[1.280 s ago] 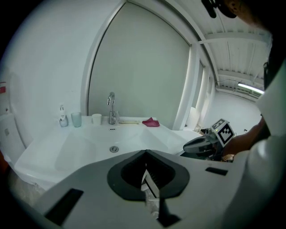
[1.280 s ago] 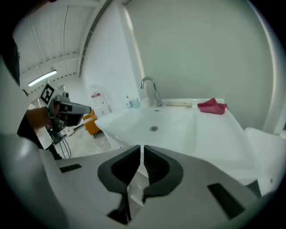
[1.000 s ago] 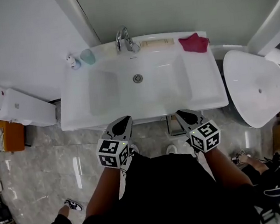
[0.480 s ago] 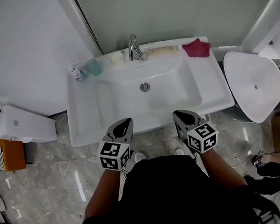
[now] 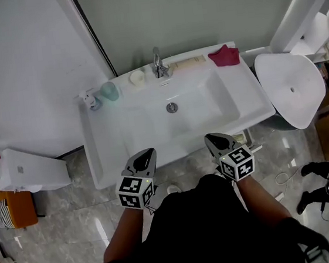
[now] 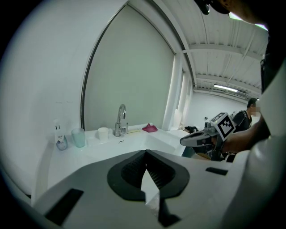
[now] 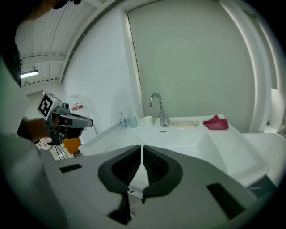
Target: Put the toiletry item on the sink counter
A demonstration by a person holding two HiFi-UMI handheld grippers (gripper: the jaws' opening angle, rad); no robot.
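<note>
The left hand-held gripper and the right hand-held gripper both have their jaws together on nothing. They are held level just short of the counter, probably because no reach has begun. The likeliest toiletry item, a small bottle, stands far ahead of the left hand-held gripper beside a teal cup, back by the wall and clear of the basin.

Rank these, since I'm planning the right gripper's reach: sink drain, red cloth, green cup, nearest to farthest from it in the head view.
1. Sink drain, in the middle, ahead and left of the right gripper.
2. Red cloth, back right corner.
3. Green cup, back left.
</note>
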